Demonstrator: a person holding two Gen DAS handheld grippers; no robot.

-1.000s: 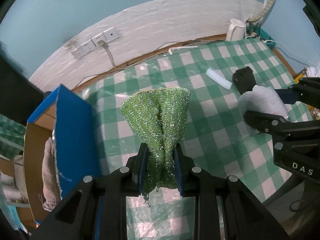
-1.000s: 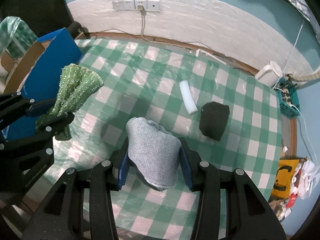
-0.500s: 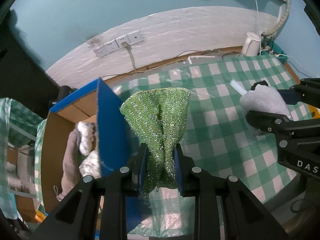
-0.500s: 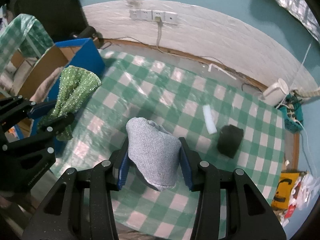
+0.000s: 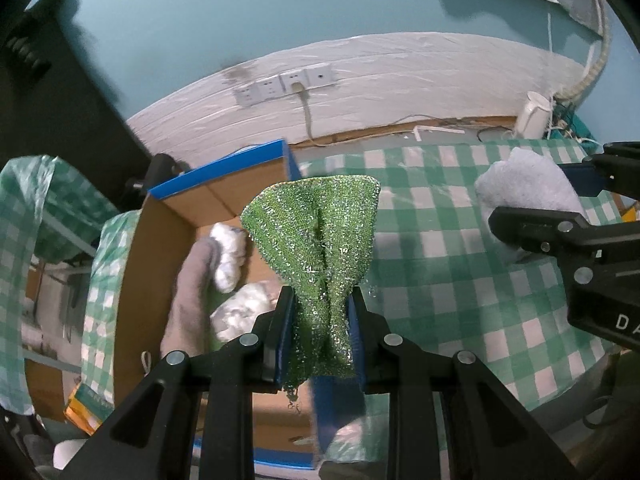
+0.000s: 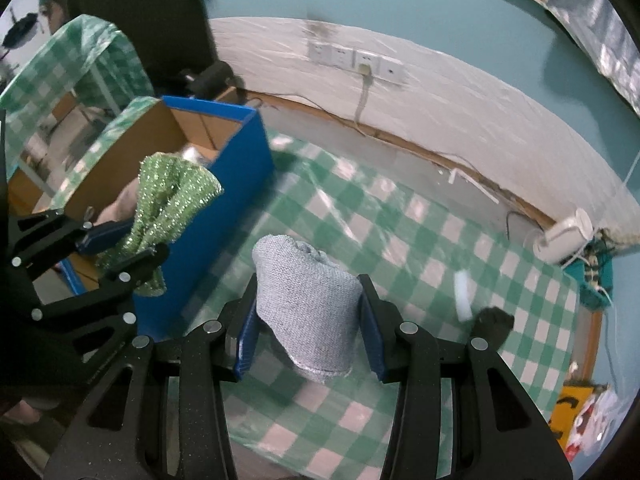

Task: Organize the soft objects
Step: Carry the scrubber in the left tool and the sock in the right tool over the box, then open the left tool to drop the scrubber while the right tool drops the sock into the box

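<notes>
**Both loads carried to the box at the surface's left edge**

Over the last second both grippers had swung left, so the blue-sided cardboard box (image 5: 224, 184), seen only edge-on a moment before, showed its open top. The left gripper (image 5: 320, 320) was clamped on the green glitter scouring cloth (image 5: 320, 232), which stood upright between the jaws, its long axis along the fingers, over the box's near right wall. Below and left of it lay a grey cloth (image 5: 192, 288) and white fluffy items (image 5: 230, 248) already in the box.

The right gripper (image 6: 308, 308) was clamped on a rolled grey knit cloth (image 6: 304, 288), over the checked surface (image 6: 420, 240) just right of the box's blue wall (image 6: 240, 168).

The left gripper was nearer; open room lay forward-left, inside the walls. A white foam strip (image 6: 463, 292) and a black sponge (image 6: 492, 322) waited near the right edge.
</notes>
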